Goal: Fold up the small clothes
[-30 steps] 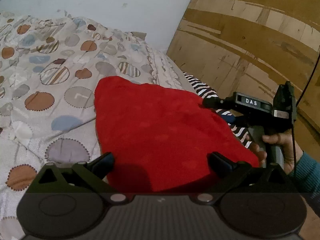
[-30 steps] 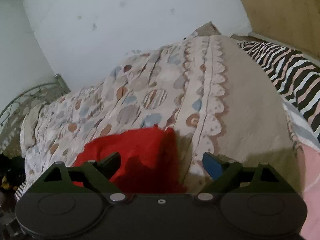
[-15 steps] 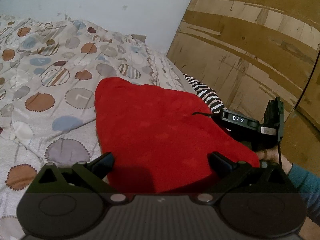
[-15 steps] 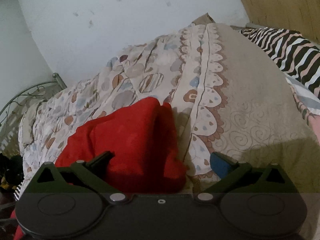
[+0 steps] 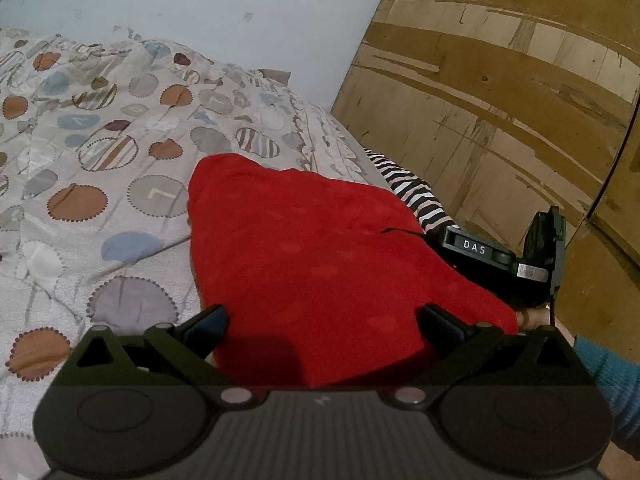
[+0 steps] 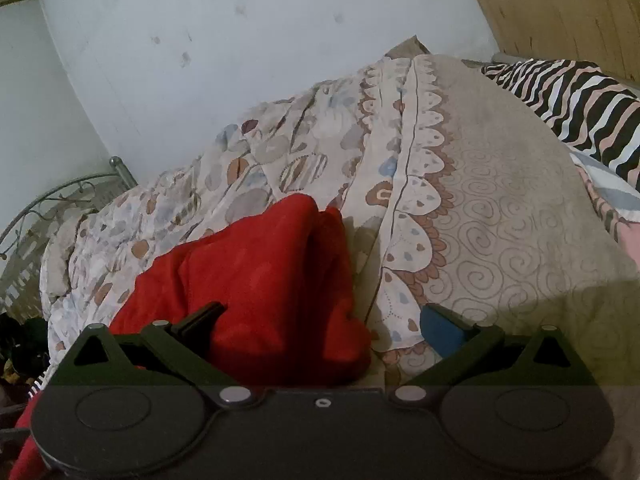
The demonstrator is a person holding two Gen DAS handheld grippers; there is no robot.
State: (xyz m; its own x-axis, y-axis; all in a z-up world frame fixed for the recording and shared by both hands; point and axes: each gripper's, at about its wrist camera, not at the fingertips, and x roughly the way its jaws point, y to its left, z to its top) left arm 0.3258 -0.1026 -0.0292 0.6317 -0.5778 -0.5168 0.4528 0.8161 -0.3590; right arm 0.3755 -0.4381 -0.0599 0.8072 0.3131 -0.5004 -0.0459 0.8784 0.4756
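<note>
red garment [image 5: 320,264] lies spread on the patterned bedspread [image 5: 92,168], its near edge between the fingers of the left gripper [image 5: 322,322], whose jaws are spread wide and grip nothing. from the right wrist view the right gripper [image 6: 320,320] is likewise spread, with a bunched corner of the cloth sitting between its fingers but not pinched. in the left wrist view the right tool's black body appears at the cloth's right edge, its fingertips hidden there.

likely trouble: if either gripper closes on only the top layer, the soft cloth could drag and bunch instead of folding cleanly. the bedspread is loose too, so a low pinch might catch it along with the garment. uneven lifting by the two hands would skew the fold.

count: one red garment, two grippers, one bedspread, one zebra-striped cloth [image 5: 416,196] beyond it.
</note>
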